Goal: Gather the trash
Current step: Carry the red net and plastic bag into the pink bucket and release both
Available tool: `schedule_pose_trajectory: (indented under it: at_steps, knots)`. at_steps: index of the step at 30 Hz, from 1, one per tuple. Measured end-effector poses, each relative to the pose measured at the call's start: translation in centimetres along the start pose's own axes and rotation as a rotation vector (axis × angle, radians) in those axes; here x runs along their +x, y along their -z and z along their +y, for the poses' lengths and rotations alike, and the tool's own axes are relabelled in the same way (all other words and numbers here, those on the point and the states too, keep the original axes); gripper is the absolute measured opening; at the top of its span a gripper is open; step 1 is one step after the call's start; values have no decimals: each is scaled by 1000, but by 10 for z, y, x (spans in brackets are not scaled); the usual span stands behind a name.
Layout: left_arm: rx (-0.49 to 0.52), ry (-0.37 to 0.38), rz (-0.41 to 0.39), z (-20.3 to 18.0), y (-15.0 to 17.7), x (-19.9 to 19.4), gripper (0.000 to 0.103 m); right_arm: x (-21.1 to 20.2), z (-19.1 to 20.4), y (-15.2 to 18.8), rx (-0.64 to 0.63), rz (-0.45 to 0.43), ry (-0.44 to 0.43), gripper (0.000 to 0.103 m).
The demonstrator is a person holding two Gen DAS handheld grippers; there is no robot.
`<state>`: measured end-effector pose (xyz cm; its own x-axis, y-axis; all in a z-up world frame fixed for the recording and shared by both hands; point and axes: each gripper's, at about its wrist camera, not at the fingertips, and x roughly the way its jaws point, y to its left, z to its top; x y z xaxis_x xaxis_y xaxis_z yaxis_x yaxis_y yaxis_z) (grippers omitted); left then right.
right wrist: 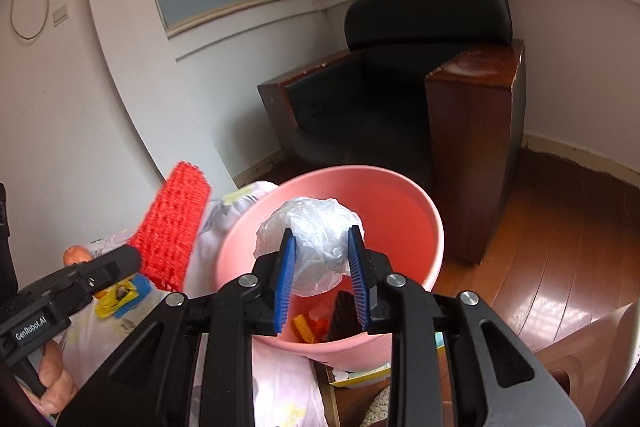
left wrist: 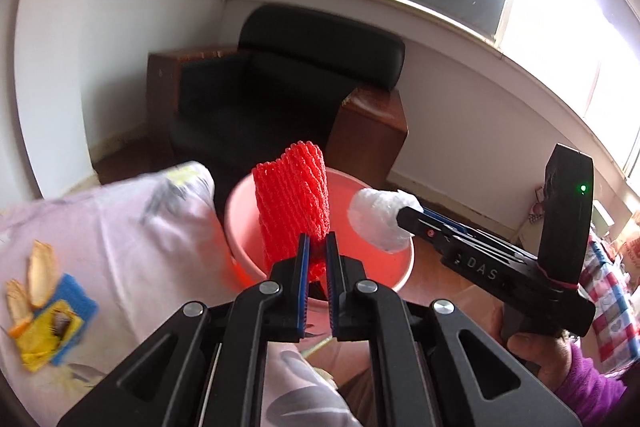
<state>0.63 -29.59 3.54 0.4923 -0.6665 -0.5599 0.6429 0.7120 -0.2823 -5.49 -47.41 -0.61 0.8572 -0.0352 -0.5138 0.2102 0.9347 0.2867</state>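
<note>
The left gripper [left wrist: 316,259] has its jaws pinching the lower end of a red foam net [left wrist: 294,211], which stands nearly upright at the centre of the left wrist view, its long axis running up from the jaws. In the right wrist view the net [right wrist: 174,227] sits at centre left, tilted, over the cloth-covered table [right wrist: 280,383] and just left of the bucket rim.

The right gripper [right wrist: 320,267] holds a crumpled white bag [right wrist: 312,243] between its blue pads [right wrist: 285,283]; the jaws stand fairly wide yet press on the bag's sides. In the left wrist view the bag [left wrist: 380,219] shows at centre right, above the bucket [left wrist: 394,267].

The pink bucket [right wrist: 432,227] fills the lower middle of the right wrist view, its mouth open upward, with some yellow, orange and dark scraps on its bottom.

The relation that matters: the bag hangs directly over the bucket mouth, so the right hand looks nearer to a drop and only needs its jaws parted. The net lies at or just outside the near-left rim, so the left hand probably must carry it a little toward the bucket's centre first.

More trash [left wrist: 52,319], yellow and blue wrappers and peel, lies on the table at lower left of the left wrist view.
</note>
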Motion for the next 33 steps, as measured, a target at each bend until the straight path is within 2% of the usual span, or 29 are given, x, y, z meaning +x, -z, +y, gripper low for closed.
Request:
schedule_pose_trajectory:
  at_steps: [6,12,15,18,26,30,33]
  knots:
    - [-63,23,80,8,0,32,7,26,-6,-3,-8,50,-8,27]
    - [-107,16,111,15,1,43,8,41,-3,-3,-32,87,0,27]
    - [-114,11,112,16,2,41,17,45,-5,-3,-27,101,12,29]
    - [-112,6,102,17,3,35,30,44,-5,-3,-16,103,18,38]
    - [-89,-19,66,17,3,12,46,31,-6,-4,-13,81,34,40]
    - [-82,-38,51,21,4,-1,56,22,0,-5,-25,68,19,41]
    - [-72,-66,53,27,10,-10,58,19,10,-5,-37,66,-8,45]
